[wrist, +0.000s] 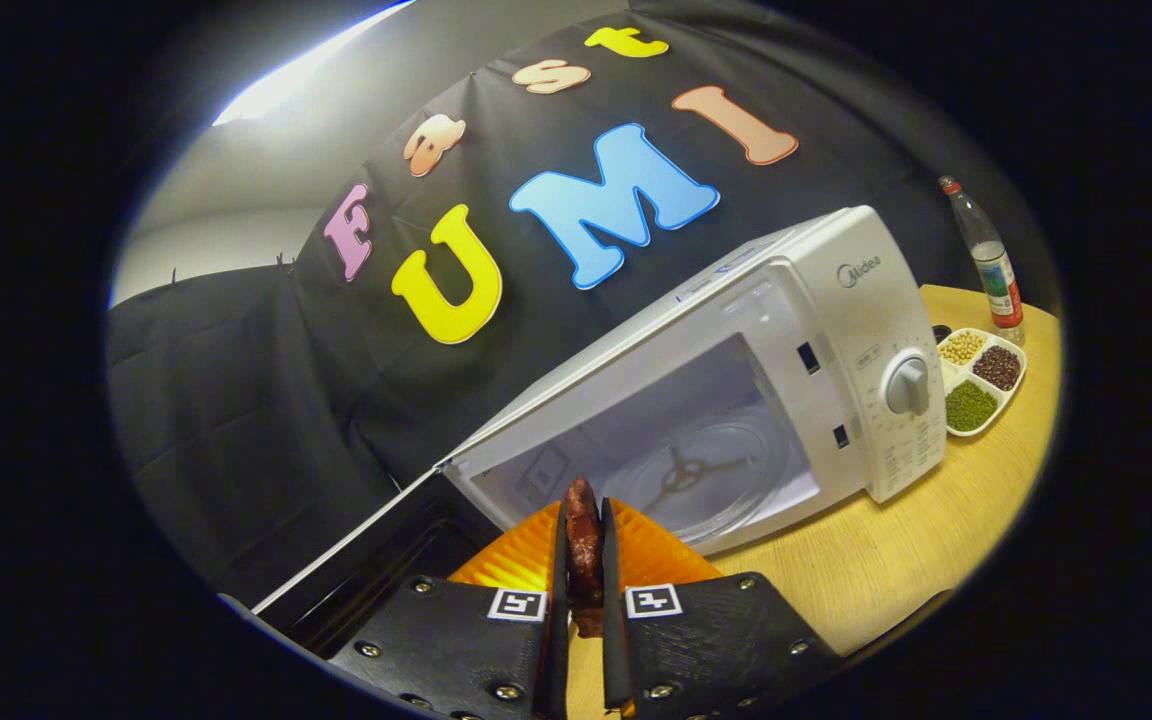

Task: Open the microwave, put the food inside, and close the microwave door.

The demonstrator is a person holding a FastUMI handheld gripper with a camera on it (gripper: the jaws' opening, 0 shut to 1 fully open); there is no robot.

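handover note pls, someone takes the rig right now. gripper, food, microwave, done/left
Gripper: shut on a dark reddish-brown strip of food, pinched upright between both fingers.
White microwave sits on the light wooden table, just ahead of the fingers; its door is swung fully open, and the glass turntable inside is bare.
Done: door opened, food picked up.
Left: carry the food in, set it on the turntable, release, back out, close the door.

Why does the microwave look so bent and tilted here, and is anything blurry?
Gripper view: the fisheye lens bows the microwave and table; a bright glare strip shows above the wall; the food clamped in the tool looks slightly soft, being so close.
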